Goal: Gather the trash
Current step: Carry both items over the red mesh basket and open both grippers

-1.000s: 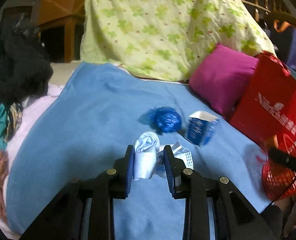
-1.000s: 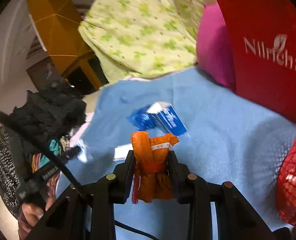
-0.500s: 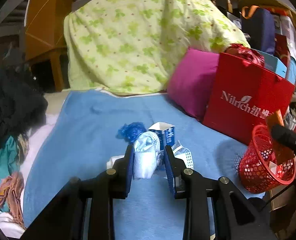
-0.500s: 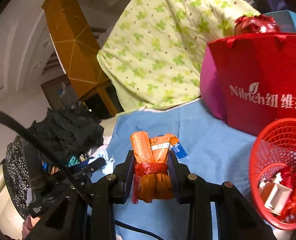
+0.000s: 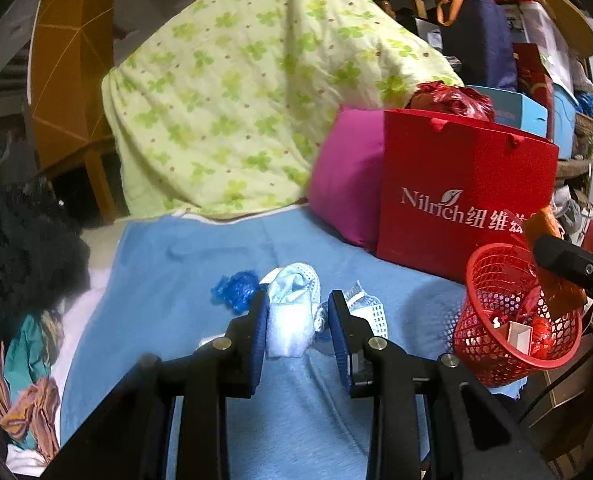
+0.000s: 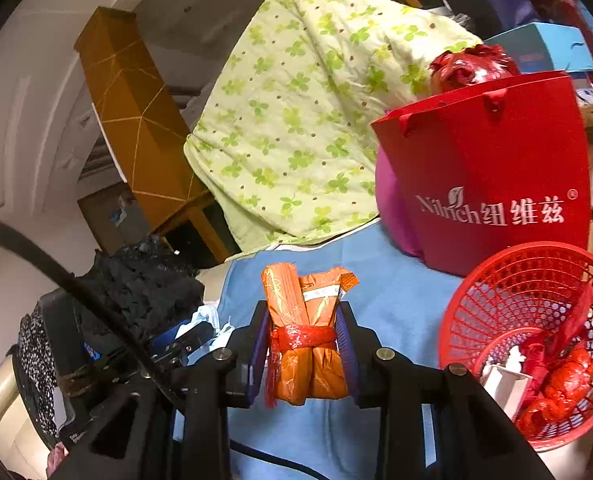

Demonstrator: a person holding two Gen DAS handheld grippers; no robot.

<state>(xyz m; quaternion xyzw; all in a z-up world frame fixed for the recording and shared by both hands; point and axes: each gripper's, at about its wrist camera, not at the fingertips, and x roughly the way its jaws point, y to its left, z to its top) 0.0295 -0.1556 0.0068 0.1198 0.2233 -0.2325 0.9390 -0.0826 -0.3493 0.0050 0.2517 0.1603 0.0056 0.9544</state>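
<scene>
Both tongs had risen and travelled toward the right edge of the bed since the earlier frames, so the red basket (image 6: 536, 320), cut off before, now showed almost whole. The left tongs (image 5: 296, 324) stayed closed on a crumpled white wrapper (image 5: 292, 320), pinched between the blue pads, with a perforated white piece (image 5: 370, 312) hanging behind the right pad; whether that piece was one thing with the wrapper was hard to tell. The right tongs (image 6: 304, 344) stayed clamped on an orange packet (image 6: 304, 320) tied with a red band, held upright.

Hidden parts: the lower end of each held item disappeared behind the black tong frames. The basket's far right side was cut off in the right wrist view. Inside it lay red crumpled plastic (image 6: 564, 384) and a small white box (image 6: 504, 388), partly covering each other.

Only the left wrist view showed a blue crumpled ball (image 5: 236, 290) lying on the blue sheet (image 5: 168, 280) near the middle of the bed, and the orange packet hanging over the basket's rim. Only the right wrist view showed the left tongs from the side, with a black cable (image 6: 76, 284) across them and a fingertip at the bottom edge.

A red paper bag (image 5: 464, 196) stood at the right edge beside a pink cushion (image 5: 348, 180), under a green-flowered quilt (image 5: 248, 100).
</scene>
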